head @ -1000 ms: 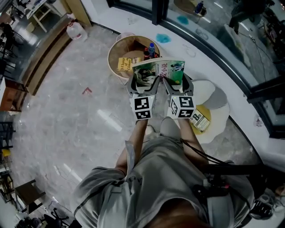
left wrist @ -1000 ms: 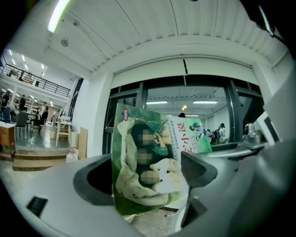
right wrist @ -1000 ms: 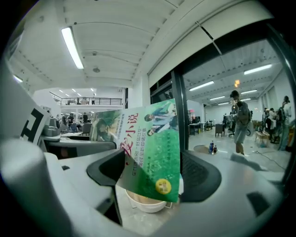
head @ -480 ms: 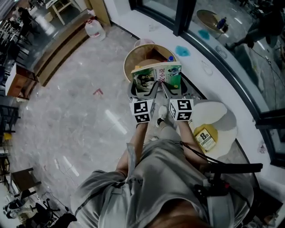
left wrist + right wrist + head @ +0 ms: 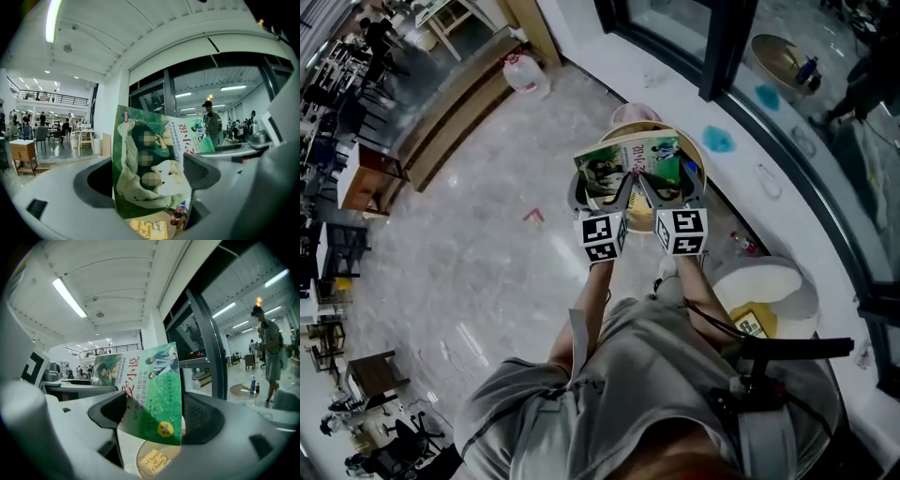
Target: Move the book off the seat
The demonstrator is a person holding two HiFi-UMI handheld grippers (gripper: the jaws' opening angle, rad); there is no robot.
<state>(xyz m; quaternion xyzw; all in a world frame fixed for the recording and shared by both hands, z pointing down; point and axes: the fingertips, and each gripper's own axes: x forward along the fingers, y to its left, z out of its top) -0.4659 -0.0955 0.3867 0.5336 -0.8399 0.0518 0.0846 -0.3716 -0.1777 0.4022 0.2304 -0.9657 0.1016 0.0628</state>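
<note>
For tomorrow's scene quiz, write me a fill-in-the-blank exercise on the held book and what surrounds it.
1. ___ grippers, the left gripper and right gripper, are shut on the green book.
2. Below it, the round basket holds a bottle and a ___ book.
3. Another yellow book lies on the seat, which is ___ in colour.

Missing words: Two; yellow; white.
</note>
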